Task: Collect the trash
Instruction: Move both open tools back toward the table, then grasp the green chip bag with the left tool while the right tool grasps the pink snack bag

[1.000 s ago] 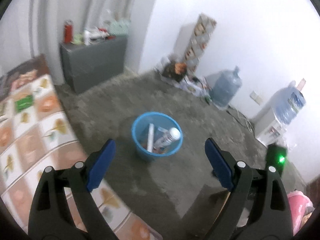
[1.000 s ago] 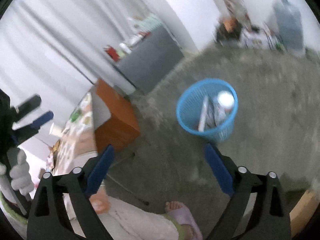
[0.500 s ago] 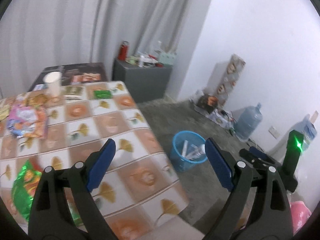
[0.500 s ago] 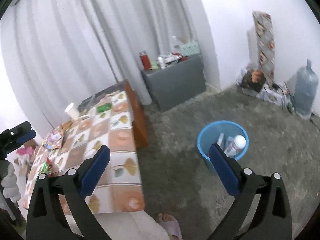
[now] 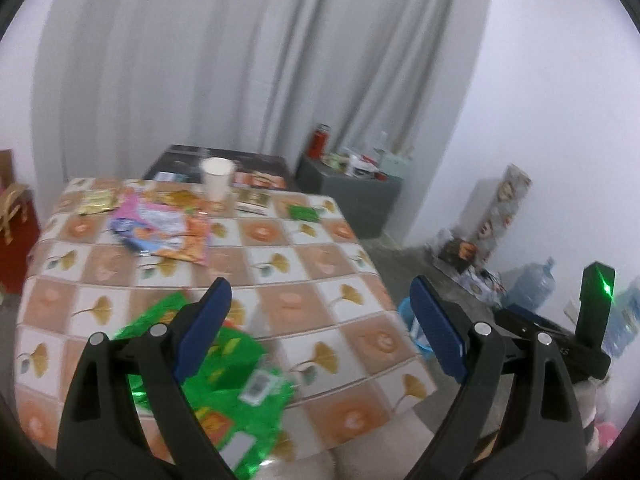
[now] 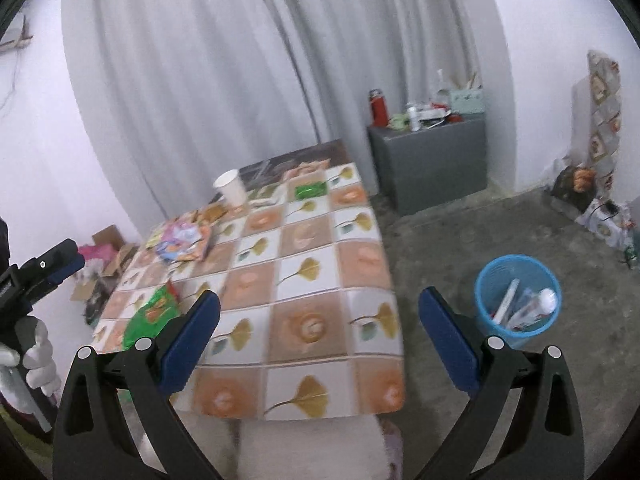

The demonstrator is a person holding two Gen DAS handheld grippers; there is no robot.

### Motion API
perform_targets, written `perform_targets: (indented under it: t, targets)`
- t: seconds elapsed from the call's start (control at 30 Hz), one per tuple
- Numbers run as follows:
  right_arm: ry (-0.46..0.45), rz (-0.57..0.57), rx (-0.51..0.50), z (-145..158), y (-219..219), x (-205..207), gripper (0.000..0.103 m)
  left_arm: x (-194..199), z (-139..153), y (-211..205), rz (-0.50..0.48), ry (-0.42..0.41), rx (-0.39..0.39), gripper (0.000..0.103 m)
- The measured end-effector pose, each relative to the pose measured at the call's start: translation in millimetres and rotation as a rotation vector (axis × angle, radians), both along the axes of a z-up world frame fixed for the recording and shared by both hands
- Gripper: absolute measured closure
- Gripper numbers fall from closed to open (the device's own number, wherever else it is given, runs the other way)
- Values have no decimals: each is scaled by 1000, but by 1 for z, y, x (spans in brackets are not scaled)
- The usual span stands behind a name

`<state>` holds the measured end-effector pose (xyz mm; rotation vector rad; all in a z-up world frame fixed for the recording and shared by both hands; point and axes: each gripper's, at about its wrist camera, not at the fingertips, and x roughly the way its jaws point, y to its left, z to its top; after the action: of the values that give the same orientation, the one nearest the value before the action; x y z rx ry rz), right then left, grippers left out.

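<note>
A table with a tiled leaf-pattern cloth (image 5: 312, 280) (image 6: 320, 264) carries trash: a green snack bag (image 5: 224, 376) (image 6: 152, 312) at the near left corner, a pink and orange wrapper pile (image 5: 164, 228) (image 6: 184, 236), a small green packet (image 5: 304, 212) (image 6: 310, 190) and a white paper cup (image 5: 216, 178) (image 6: 232, 188). A blue bin (image 6: 518, 294) with trash in it stands on the floor to the right; its edge shows in the left wrist view (image 5: 418, 328). My left gripper (image 5: 320, 328) is open and empty above the green bag. My right gripper (image 6: 320, 336) is open and empty above the table's near edge.
A grey cabinet (image 6: 432, 160) with a red flask and clutter stands by the curtain. Water jugs (image 5: 528, 284) and a patterned box (image 5: 504, 208) line the right wall. Cardboard boxes (image 6: 104, 248) lie left of the table. The floor is grey carpet.
Both views have swung up and left from the bin on the floor to the table. The table's trash now fills the views. Both grippers stayed open.
</note>
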<state>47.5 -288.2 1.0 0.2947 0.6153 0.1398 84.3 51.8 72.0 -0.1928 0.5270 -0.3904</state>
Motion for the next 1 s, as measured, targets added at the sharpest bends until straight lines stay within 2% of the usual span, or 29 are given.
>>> perform_targets:
  t: [0.17,0.4,0.57,0.73,0.77,0.83,0.93,1.0]
  targets:
    - [55,51,55,-14,11,13,6,-15,-5,49,137,0,-3,17]
    - [141,124,93,-39,29,35,6,-14,-40,94,258,100,-35,17]
    - [189,166,103,-54,41,48,6,1,-88,108,271,294,-92,17]
    - [225,219,110,-65,58,64,6,9,-132,122,320,446,-167,17]
    - [233,229,108,-67,62,67,6,11,-140,125,327,466,-183,20]
    - [247,245,104,-70,69,73,7,16,-149,129,331,496,-199,31]
    - [263,259,100,-74,78,78,7,25,-159,129,342,515,-202,38]
    - [276,267,90,-77,85,83,7,31,-160,127,348,499,-187,40]
